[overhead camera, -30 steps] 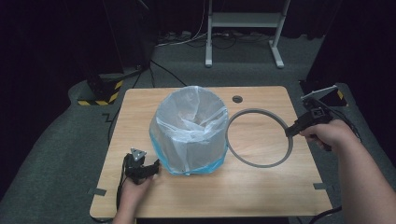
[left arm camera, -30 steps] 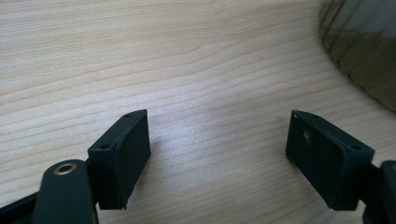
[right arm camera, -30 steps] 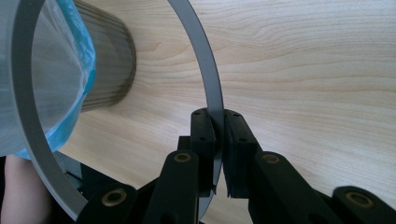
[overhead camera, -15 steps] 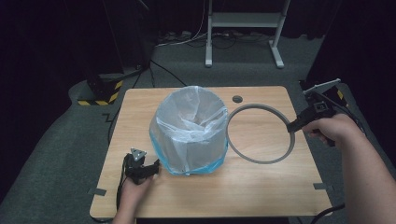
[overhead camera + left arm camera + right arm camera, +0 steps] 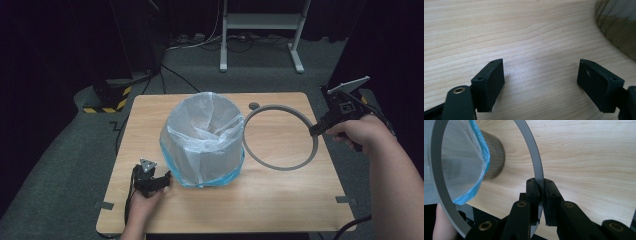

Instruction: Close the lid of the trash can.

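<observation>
Pinching the grey ring [image 5: 280, 137] by its rim, the right gripper [image 5: 315, 131] holds it up over the table [image 5: 280, 210], just beside the bin [image 5: 202, 145] with its plastic bag. Near the bin's other side, the left gripper [image 5: 162, 179] sits with jaws wide and nothing between them.

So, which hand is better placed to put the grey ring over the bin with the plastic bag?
Right. The right gripper is shut on the thin grey ring beside the bag-lined bin. The left gripper is open and holds nothing, low on the wooden table.
</observation>
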